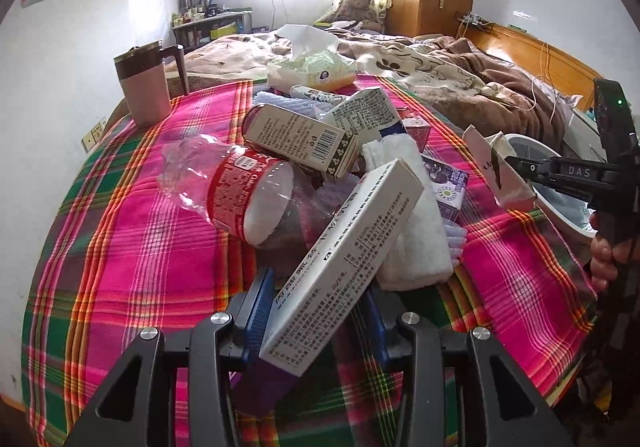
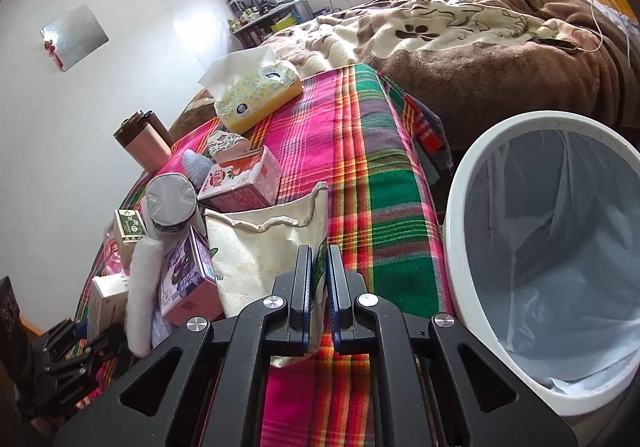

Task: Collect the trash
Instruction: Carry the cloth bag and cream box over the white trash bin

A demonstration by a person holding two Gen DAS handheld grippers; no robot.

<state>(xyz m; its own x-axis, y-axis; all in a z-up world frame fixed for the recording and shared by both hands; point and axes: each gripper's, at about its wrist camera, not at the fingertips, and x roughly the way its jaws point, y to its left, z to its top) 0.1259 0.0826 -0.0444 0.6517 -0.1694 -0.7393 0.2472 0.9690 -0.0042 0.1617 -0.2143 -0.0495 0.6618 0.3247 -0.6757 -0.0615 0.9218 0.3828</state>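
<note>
The left gripper [image 1: 316, 311] had its blue pads clamped on the near end of a long white carton [image 1: 344, 267], which stuck up at a slant over the rest of the pile. Right behind that carton sat a rolled white towel [image 1: 416, 215], a crushed clear bottle with a red label [image 1: 232, 191] lying on its side, and a brown-and-white box with a barcode [image 1: 300, 135] resting on top of the bottle. A small purple drink carton [image 1: 448, 183] was tucked beside the towel.

The right gripper [image 2: 319, 287] was pinched nearly closed on the edge of a flattened cream paper bag [image 2: 260, 247], held just above the plaid tablecloth [image 2: 360, 151]. Just to the right of it, off the table edge, stood the white trash bin [image 2: 464, 215] with a clear liner inside.

Farther back on the cloth there was a yellow tissue pack [image 2: 256, 95], a pink strawberry-print carton [image 2: 244, 179], and a pink mug with a brown lid [image 1: 144, 83] near the far left corner. A bed with a brown blanket [image 2: 480, 47] was behind the table.
</note>
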